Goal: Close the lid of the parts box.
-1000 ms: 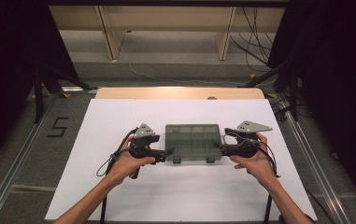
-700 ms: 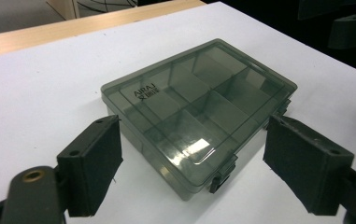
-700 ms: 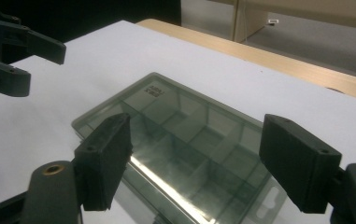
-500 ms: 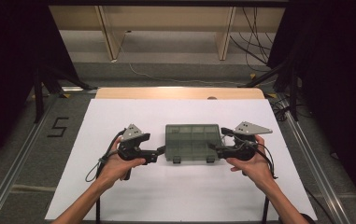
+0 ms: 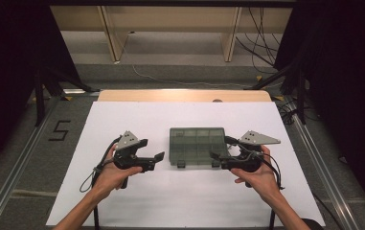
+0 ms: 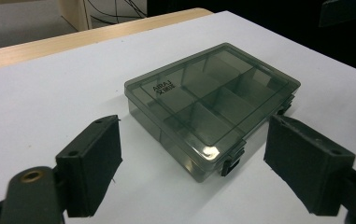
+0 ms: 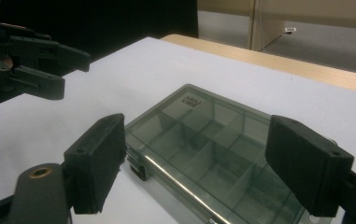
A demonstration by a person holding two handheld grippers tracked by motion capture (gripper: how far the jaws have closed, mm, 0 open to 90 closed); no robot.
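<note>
A smoky grey compartment box [image 5: 198, 146] lies flat on the white table top with its lid closed and its latches facing the person. My left gripper [image 5: 157, 160] hovers just off the box's left front corner, jaws open and holding nothing. In the left gripper view the box [image 6: 213, 100] lies ahead of the wide-spread pads [image 6: 96, 161]. My right gripper [image 5: 214, 160] is at the box's right front corner. Its jaws have just been opening; in the right gripper view the box [image 7: 213, 144] reaches between the pads [image 7: 306, 172] without being pressed. The left gripper [image 7: 49, 70] shows there too, open.
The white sheet [image 5: 180, 201] covers the table, with a wooden strip [image 5: 185, 95] along its far edge. A "5" mark [image 5: 58, 130] sits on the floor at left. Metal rails run down both sides, and cables trail at the back right. Dark curtains flank the table.
The left gripper has drawn leftwards off the box's left edge. The right hand has pulled back towards the person. The box has stayed in place.
</note>
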